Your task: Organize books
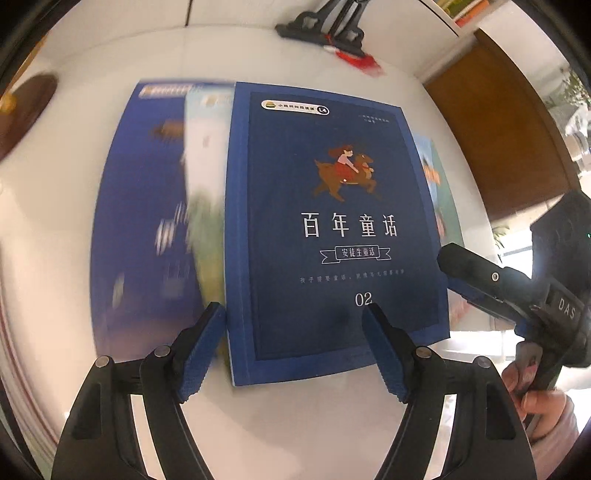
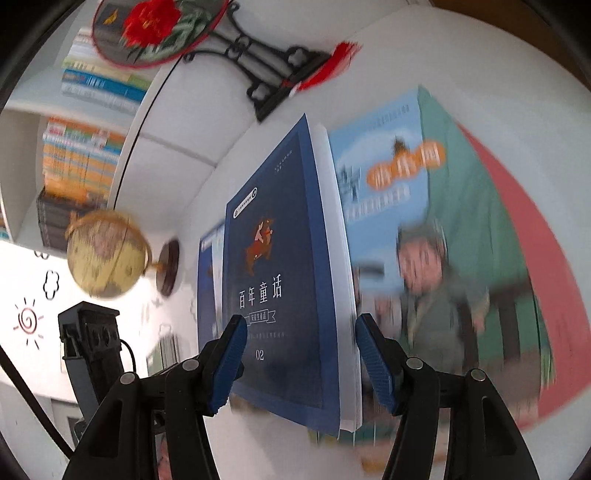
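Note:
A dark blue storybook [image 1: 332, 229] numbered 02 is tilted up off a white table [image 1: 295, 424]. My right gripper [image 1: 448, 275] straddles its right edge, one finger over the cover and one under it. In the right wrist view that gripper [image 2: 300, 319] is shut on the book [image 2: 280, 288], the left pad on the cover and the right pad at the page block. My left gripper [image 1: 292, 308] stands open at the book's near end, its left pad beside the spine and its right finger over the cover. More books lie underneath: a blue one [image 1: 140, 221], a white-green one [image 1: 205, 166] and a teal one [image 2: 424, 221].
A round embroidered fan [image 2: 147, 29] stands on a black stand [image 1: 325, 26] at the table's far side. A globe [image 2: 107, 251] is on the left, with a full bookshelf [image 2: 81, 155] behind it. A brown wooden panel [image 1: 498, 129] is at the right. A hand [image 1: 543, 402] grips the right unit.

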